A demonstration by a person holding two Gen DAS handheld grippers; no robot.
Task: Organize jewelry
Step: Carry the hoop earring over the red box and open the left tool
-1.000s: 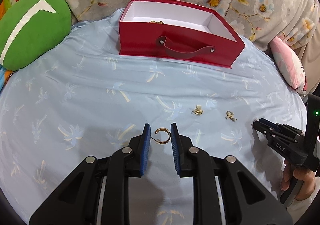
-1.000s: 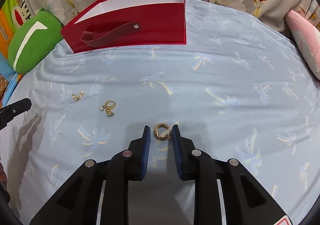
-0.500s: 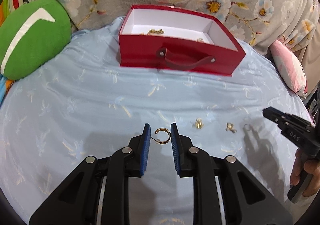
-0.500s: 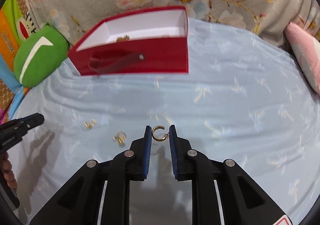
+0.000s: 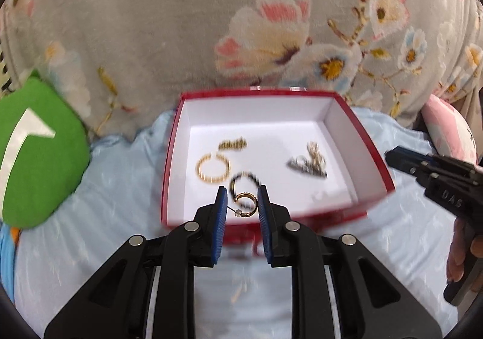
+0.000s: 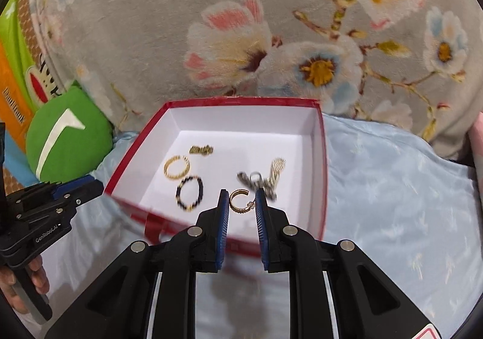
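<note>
My left gripper [image 5: 241, 203] is shut on a gold hoop earring [image 5: 246, 204] and holds it above the near wall of the red box [image 5: 374, 155]. My right gripper [image 6: 240, 203] is shut on a second gold hoop earring [image 6: 240, 203] over the same box [image 6: 322, 164]. On the box's white floor lie a gold ring [image 6: 176, 167], a black beaded ring [image 6: 189, 192], a small gold piece [image 6: 201, 149] and a tangle of silver and gold pieces [image 6: 265, 177]. Each gripper also shows at the edge of the other's view.
The box sits on a light blue palm-print cloth [image 6: 392, 188]. A grey floral blanket [image 5: 211, 22] rises behind it. A green cushion [image 5: 33, 152] lies at the left and a pink cushion [image 5: 449, 125] at the right.
Both grippers have lifted their hoop earrings off the blue cloth and moved forward to above the red box. The two loose earrings on the cloth have dropped out of view.
</note>
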